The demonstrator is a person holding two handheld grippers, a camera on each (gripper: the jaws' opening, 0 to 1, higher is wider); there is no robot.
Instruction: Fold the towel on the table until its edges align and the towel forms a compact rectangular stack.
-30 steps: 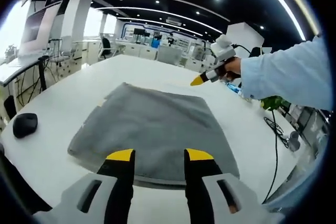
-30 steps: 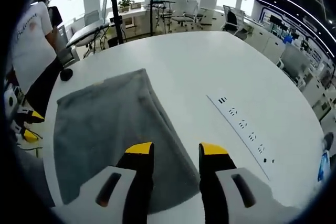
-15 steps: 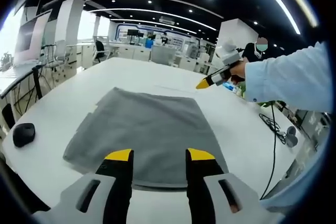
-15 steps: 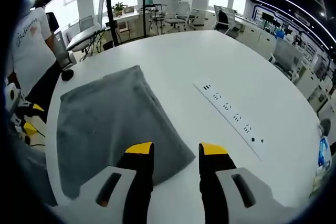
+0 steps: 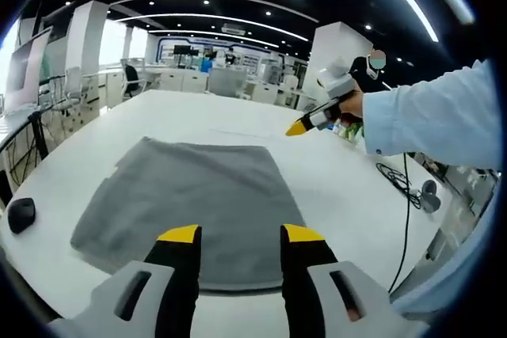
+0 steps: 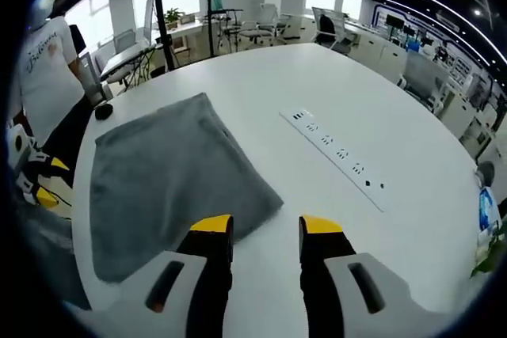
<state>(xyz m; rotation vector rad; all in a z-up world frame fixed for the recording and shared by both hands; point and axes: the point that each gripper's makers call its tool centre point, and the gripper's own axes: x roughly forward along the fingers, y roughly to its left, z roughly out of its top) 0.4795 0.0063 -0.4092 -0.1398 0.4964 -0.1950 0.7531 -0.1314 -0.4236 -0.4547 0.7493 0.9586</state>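
Towel [image 5: 190, 199], grey, lies flat on a white round table [image 6: 261, 96] in a bright open office; left gripper [image 5: 234, 235] and right gripper [image 6: 265, 225] jaws apart, holding nothing.

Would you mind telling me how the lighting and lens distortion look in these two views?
Left gripper view: strip lights curve overhead, bent by the fisheye; the grey towel is evenly lit, without harsh shadows. Right gripper view: bright windows wash out the far side; the white table glares mildly, its edge bowed by the lens, and the power strip stays sharp.
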